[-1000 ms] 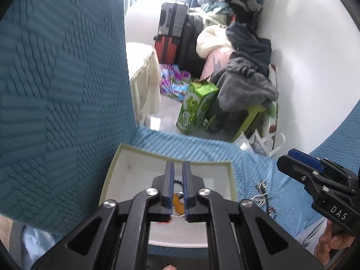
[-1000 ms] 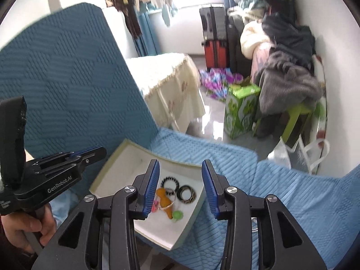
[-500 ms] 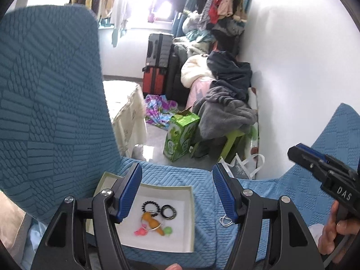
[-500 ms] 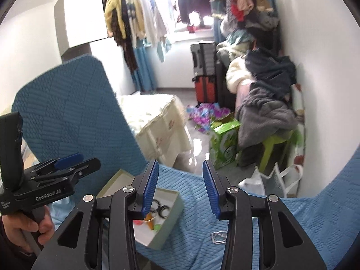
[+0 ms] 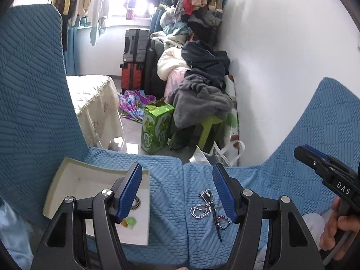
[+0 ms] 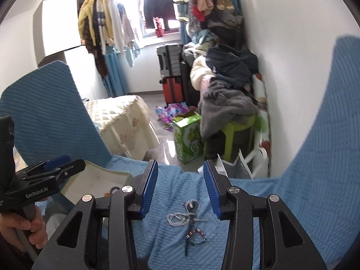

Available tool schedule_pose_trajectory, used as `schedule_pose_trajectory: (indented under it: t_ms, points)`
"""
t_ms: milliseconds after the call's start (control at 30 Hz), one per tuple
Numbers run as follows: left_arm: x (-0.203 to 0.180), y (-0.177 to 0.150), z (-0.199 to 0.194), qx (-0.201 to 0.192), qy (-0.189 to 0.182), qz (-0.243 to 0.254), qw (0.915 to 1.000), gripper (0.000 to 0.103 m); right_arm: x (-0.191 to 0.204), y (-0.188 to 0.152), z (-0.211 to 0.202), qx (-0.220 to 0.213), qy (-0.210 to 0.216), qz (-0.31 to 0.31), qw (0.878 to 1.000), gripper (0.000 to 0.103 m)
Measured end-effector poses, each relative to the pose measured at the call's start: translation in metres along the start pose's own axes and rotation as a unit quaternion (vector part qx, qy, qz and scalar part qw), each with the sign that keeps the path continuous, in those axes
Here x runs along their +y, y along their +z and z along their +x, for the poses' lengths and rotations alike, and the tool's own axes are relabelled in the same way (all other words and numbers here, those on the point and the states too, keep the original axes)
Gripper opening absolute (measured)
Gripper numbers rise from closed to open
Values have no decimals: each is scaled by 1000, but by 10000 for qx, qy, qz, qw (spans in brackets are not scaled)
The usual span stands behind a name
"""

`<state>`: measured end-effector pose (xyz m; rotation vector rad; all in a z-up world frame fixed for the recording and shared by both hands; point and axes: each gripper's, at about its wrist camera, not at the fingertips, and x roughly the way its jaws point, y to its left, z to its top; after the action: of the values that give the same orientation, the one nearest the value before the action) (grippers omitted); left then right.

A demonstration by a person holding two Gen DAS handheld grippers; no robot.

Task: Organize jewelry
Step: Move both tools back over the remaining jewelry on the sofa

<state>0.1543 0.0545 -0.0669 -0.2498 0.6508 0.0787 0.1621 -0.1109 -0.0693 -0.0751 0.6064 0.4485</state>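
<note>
- Blue quilted cover (image 5: 166, 193) carries one white tray (image 5: 90, 180) and one tangle of jewelry (image 5: 209, 207) beside it.
- Left gripper (image 5: 177, 193): jaws spread wide, empty.
- Right gripper (image 6: 180, 189): jaws apart, empty, above the tangle.

So the left gripper (image 5: 177, 189) was pinched shut down over the white tray (image 5: 67, 168) a second ago, now it's spread wide and pulled back. Both it and the right gripper (image 6: 180, 185) have swung over toward the loose jewelry pile (image 6: 187, 218) on the blue cover.
</note>
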Motion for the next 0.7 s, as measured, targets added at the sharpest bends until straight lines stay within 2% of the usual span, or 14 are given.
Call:
schedule_pose_trajectory:
  t_ms: [333, 400, 500, 533, 633, 700]
  points:
    - [-18, -54, 44, 603, -379, 8, 9975, 63, -32, -70, 29, 556, 6, 396, 9977, 40]
    - [-20, -63, 54, 728, -491, -20, 9961, 55, -35, -83, 38, 708, 19, 457, 9964, 40]
    - [-23, -74, 71, 926, -656, -69, 9935, 51, -39, -100, 54, 1037, -109, 601, 9927, 39]
    - [-24, -78, 77, 1011, -723, -93, 9922, 45, -43, -105, 58, 1133, -157, 659, 9912, 39]
    - [-30, -93, 96, 1211, -744, -7, 9899, 44, -54, -118, 73, 1446, -248, 911, 9850, 35]
    - [-32, -101, 109, 1354, -769, 19, 9878, 38, -61, -126, 83, 1656, -276, 1035, 9804, 29]
